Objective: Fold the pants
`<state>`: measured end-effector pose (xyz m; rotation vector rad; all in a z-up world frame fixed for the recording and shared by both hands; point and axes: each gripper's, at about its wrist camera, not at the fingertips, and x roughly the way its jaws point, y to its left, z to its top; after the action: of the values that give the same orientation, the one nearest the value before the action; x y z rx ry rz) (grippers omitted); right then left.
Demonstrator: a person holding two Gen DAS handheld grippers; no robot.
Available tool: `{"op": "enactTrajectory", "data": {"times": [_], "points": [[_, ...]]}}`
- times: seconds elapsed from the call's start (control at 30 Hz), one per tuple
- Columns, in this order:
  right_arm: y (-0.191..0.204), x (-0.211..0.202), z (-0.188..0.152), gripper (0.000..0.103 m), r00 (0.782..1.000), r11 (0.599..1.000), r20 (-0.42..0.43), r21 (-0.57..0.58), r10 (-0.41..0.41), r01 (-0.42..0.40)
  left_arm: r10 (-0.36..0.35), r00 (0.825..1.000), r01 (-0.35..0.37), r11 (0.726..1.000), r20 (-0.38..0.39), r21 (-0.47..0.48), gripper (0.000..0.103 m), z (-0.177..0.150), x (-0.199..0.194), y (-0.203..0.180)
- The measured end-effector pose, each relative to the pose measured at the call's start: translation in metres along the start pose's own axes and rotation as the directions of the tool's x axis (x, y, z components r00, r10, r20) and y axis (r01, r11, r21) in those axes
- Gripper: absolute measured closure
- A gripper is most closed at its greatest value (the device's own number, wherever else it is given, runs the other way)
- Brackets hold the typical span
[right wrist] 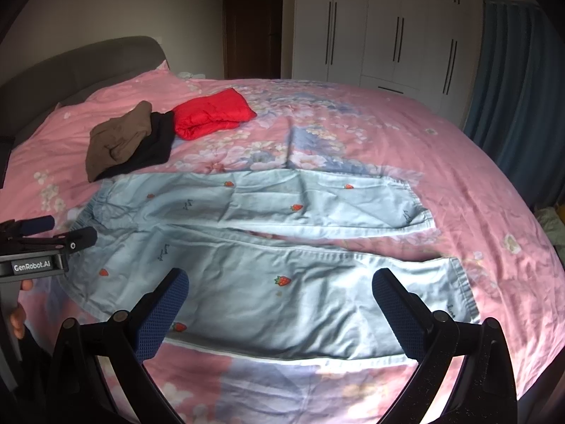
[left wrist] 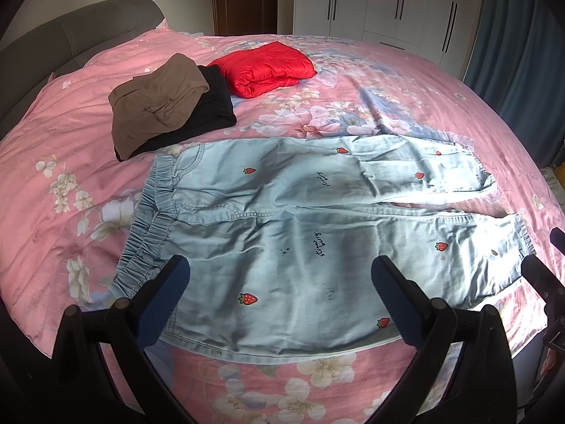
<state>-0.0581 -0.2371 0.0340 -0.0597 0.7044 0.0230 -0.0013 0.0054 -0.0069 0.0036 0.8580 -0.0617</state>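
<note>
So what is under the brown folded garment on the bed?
A black garment lies under the brown garment, sticking out on its right side. Both rest on the pink floral bedspread. Anything further beneath is covered.

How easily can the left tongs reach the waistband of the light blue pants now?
Probably yes. The left tongs are open above the pants, and the elastic waistband lies flat and uncovered on the bedspread.
</note>
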Motion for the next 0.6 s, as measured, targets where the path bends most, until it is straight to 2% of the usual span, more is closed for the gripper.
{"op": "enactTrajectory", "data": {"times": [0.23,0.37,0.47,0.53,0.6], "points": [[0.0,0.0,0.0,0.0,1.0,1.0,0.001,0.0,0.0,0.0,-0.008,1.0,0.007,1.0,-0.014,-0.008,0.0,-0.001,0.003,0.001],[0.001,0.003,-0.003,0.0,1.0,1.0,-0.001,-0.007,0.01,-0.01,-0.056,0.995,0.047,0.993,-0.078,-0.109,0.0,-0.011,0.019,0.023],[0.008,0.013,-0.013,0.0,0.998,0.996,-0.003,-0.065,0.056,-0.056,-0.103,0.98,0.055,0.962,-0.169,-0.267,0.0,-0.03,0.038,0.061],[0.019,0.024,-0.024,0.0,0.997,0.988,-0.025,-0.135,0.077,-0.08,-0.133,0.968,0.044,0.924,-0.213,-0.38,0.001,-0.05,0.049,0.09],[0.032,0.037,-0.04,0.0,0.998,0.972,-0.031,-0.224,0.063,-0.068,-0.15,0.963,0.033,0.889,-0.223,-0.457,0.002,-0.069,0.053,0.113]]}}
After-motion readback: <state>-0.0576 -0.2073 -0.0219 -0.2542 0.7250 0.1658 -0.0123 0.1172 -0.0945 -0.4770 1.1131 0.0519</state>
